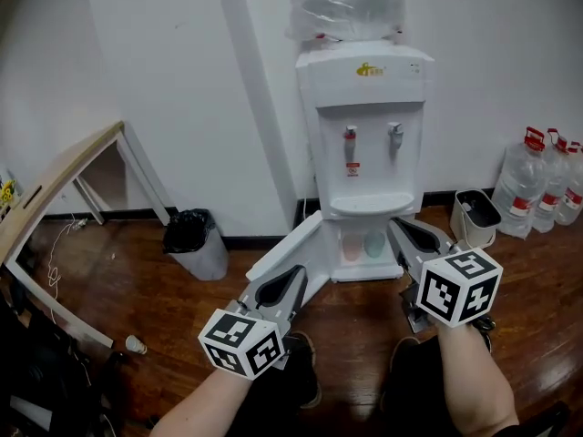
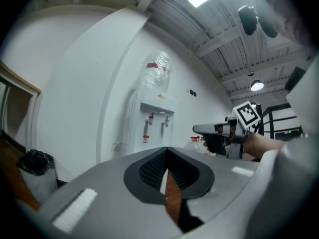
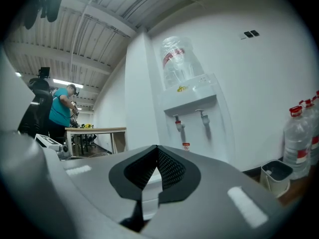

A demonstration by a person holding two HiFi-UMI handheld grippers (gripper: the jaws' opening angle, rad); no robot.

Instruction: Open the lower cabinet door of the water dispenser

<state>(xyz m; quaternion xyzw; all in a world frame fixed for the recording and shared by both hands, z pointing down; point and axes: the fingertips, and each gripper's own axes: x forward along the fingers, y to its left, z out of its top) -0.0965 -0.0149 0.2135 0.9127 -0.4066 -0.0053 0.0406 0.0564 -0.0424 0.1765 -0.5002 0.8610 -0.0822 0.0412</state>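
Room: wood floor (image 1: pixel 137 280) and white wall; dispenser (image 1: pixel 364 144) stands against the wall, its bottle (image 1: pixel 346 3) cut off at the top.
Head view: door (image 1: pixel 293 244) stands open to the left, with two cups (image 1: pixel 352 247) dimly seen inside. Left gripper (image 1: pixel 299 273) overlaps the door's lower edge; contact unclear. Right gripper (image 1: pixel 397 225) is near the cabinet's right side.
Left gripper view: fingers (image 2: pixel 149 169) meet at the tips, pinching nothing; they hide the door.
Right gripper view: fingers (image 3: pixel 172 171) are pressed together, empty; the cabinet is hidden behind them. A person (image 3: pixel 61 108) stands far left.
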